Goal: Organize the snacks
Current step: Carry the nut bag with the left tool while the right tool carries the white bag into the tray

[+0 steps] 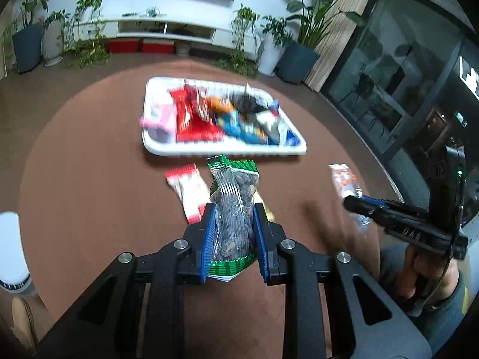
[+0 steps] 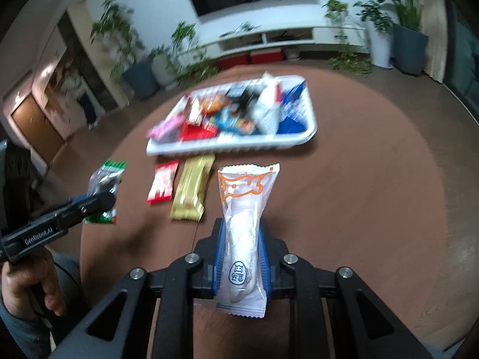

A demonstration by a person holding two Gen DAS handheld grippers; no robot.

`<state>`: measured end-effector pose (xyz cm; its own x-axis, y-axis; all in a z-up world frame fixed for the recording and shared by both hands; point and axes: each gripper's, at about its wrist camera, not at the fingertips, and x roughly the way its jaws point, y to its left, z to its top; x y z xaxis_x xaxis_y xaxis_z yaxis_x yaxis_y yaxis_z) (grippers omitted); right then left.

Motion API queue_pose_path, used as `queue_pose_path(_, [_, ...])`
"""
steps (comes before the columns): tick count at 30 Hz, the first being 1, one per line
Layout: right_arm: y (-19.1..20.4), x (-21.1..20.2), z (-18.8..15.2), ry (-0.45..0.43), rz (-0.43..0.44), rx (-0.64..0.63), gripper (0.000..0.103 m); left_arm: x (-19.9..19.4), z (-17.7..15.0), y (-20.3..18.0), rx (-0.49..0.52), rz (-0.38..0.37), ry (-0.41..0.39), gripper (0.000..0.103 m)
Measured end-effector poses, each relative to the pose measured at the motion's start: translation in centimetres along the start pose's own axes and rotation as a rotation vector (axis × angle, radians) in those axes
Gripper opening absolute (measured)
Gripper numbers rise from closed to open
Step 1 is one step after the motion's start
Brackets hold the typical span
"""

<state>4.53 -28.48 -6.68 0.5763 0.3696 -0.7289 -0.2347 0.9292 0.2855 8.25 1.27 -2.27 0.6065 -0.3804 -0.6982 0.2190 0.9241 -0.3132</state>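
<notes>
Holding a green packet (image 1: 235, 209) in the left gripper (image 1: 233, 218) and a white packet (image 2: 244, 233) in the right gripper (image 2: 242, 239), she'd best lay each flat beside the red packet (image 2: 163, 182) and gold packet (image 2: 193, 187), short of the tray (image 2: 227, 148).

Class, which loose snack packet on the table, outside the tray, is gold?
The gold wafer packet, lying between the red-and-white packet and the right gripper's white packet.

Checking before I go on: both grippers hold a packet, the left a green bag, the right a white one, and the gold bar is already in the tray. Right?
Not quite. The gold bar lies on the table in front of the tray, beside the red packet, as the right wrist view shows. The left gripper does hold the green bag and the right gripper the white packet.
</notes>
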Motion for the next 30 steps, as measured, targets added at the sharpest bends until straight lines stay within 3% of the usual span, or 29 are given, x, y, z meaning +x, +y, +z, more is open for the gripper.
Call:
queue_pose_path(7, [-1.1, -1.7, 6.0, -0.081, 0.024, 0.033, 0.022, -1.4, 6.7, 1.1, 0.032, 0.029, -0.085, 0.022])
queue_pose_path(15, [1.7, 1.3, 14.4, -0.093, 0.091, 0.032, 0.022, 0.1, 14.2, 3.0, 0.027, 0.048, -0.099, 0.022])
queue_pose_path(23, [5.9, 8.8, 18.6, 0.01, 0.115, -0.006, 0.022, 6.2, 16.9, 5.3, 0.035, 0.096, -0.015, 0.022])
queue_pose_path(30, [5.6, 14.6, 18.3, 0.098, 0.046, -0.011, 0.022, 13.2, 15.9, 7.3, 0.024, 0.108, 0.063, 0.022])
